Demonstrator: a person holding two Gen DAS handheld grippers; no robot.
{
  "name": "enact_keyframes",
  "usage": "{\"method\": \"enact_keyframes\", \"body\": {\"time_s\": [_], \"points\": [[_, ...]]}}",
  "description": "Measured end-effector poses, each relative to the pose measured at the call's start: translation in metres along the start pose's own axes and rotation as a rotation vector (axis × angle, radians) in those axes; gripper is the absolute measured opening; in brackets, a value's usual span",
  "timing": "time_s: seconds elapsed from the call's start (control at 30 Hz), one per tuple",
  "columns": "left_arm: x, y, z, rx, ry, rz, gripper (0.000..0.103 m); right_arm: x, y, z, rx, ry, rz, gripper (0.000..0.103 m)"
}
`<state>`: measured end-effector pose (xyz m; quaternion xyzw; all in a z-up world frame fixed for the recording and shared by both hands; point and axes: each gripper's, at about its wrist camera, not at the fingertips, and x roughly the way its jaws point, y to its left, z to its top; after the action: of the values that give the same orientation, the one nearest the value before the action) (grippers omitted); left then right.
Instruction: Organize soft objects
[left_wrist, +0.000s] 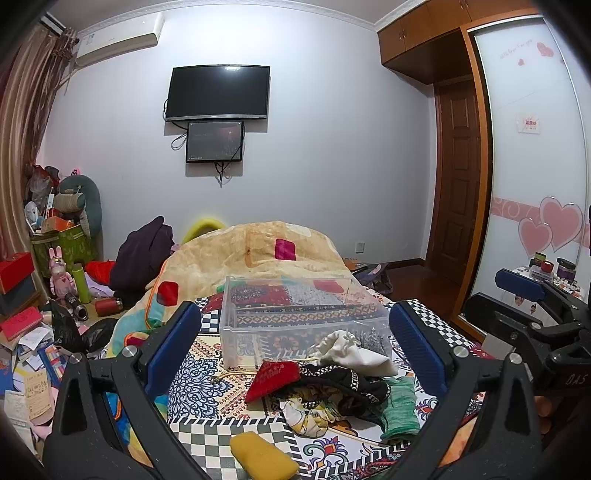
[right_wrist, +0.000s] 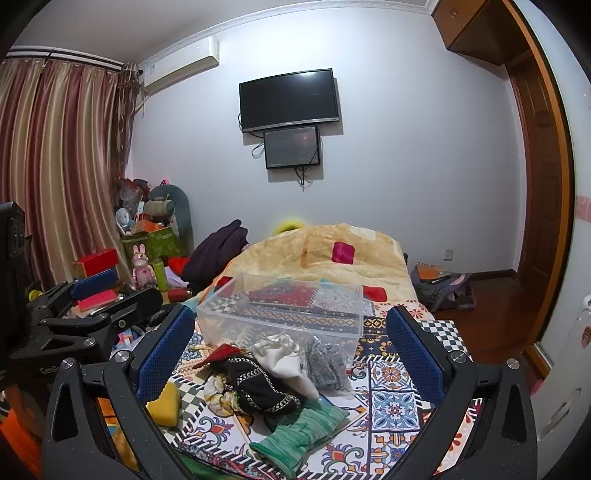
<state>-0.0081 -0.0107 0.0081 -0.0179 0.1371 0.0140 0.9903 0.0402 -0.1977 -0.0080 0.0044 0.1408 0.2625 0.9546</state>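
Both hand-held grippers hang over the bed with jaws spread wide and empty. Ahead of the left hand-held gripper (left_wrist: 295, 347), between its fingers, lies the pile of soft objects (left_wrist: 332, 384), just in front of the clear plastic box (left_wrist: 295, 314); a yellow sponge (left_wrist: 262, 456) sits nearest. Only the right hand-held gripper (right_wrist: 290, 349) view shows the grey knitted piece (right_wrist: 327, 363) plainly beside the white pouch (right_wrist: 284, 356), and the green cloth (right_wrist: 299, 430) lying closest.

Both wrist cameras look low along the patterned bedspread (left_wrist: 207, 373) toward the wall-mounted black television (left_wrist: 218, 92), close above a heap of soft cloth items (left view from the left); each shares the clear plastic box (right_wrist: 280, 310).
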Motion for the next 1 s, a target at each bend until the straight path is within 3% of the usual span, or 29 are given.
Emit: {"method": "enact_keyframes", "body": {"time_s": [0.7,1.0], "points": [[-0.0031,0.0006,0.002,-0.001,-0.003,-0.001,0.103,-0.0034,0.002,0.0004,-0.003,-0.01,0.006,0.103],[-0.0036,0.0004,0.0008,0.015,0.021,-0.026,0.103,0.0022,-0.0041,-0.0004,0.015,0.029,0.014,0.103]]}}
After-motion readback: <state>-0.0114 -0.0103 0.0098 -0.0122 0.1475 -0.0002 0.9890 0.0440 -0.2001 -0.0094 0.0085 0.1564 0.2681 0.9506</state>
